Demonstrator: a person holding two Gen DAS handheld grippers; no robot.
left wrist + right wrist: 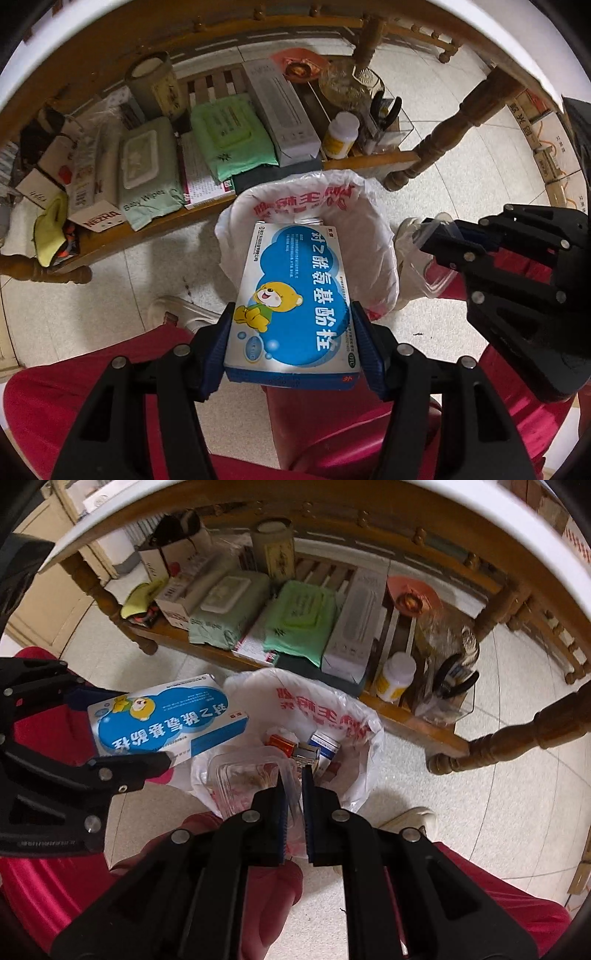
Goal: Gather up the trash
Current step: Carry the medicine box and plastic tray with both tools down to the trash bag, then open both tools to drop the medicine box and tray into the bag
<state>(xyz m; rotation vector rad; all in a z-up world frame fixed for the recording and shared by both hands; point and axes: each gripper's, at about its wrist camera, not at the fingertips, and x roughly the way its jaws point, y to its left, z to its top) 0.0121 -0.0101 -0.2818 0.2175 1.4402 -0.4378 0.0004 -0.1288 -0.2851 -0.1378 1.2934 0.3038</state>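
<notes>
My left gripper [293,314] is shut on a blue and white medicine box [295,266] with a cartoon bear, its pads pressing the box's long sides. The box hangs over an open white plastic bag [369,229] with red print that stands on the floor. In the right wrist view the same box [166,720] and left gripper [122,734] sit at the left of the bag [332,709]. My right gripper [293,775] is shut on the thin rim of a clear plastic container [251,775] above the bag's mouth. From the left wrist view, the right gripper [432,236] and container [436,284] are at the bag's right.
Small boxes [325,744] lie inside the bag. Behind it a wooden table's low shelf [369,158] holds wipes packs [147,166], cartons and a white bottle [340,134]. A turned table leg [436,147] stands right of the bag. A person's red-trousered legs [92,387] and shoes flank it.
</notes>
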